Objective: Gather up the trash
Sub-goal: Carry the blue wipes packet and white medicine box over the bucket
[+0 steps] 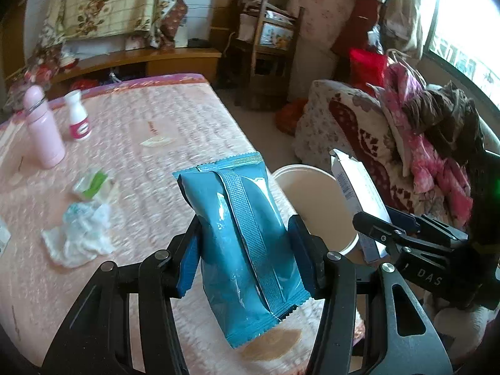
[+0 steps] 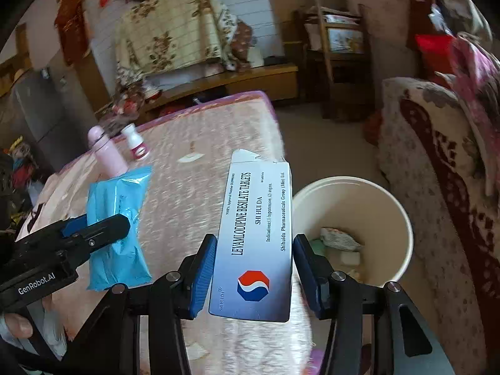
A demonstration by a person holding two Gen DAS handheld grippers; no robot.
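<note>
Clamping a shiny blue plastic snack packet [image 1: 247,243] between the blue pads of the left gripper [image 1: 247,250], packet upright and tilted a little, seam side toward the camera. Holding, in the right gripper [image 2: 253,268], a white cardboard tablet box [image 2: 254,240] with a red-and-blue emblem (top flap torn open), pinched at its lower half between both pads. Just ahead and to the right of both grippers, a round beige paper bucket [image 2: 403,218] with a few scraps of rubbish at its bottom, beside the edge of the pink quilted mattress [image 1: 140,156]. Off to the left of the left gripper, lying on the mattress: a crumpled white tissue [image 1: 81,234] and, just beyond it, a small green-and-white wrapper [image 1: 92,182]. Farther ahead on the left, standing upright: a pale pink flask [image 1: 42,128] and a small white bottle with a pink label [image 1: 77,115].
</note>
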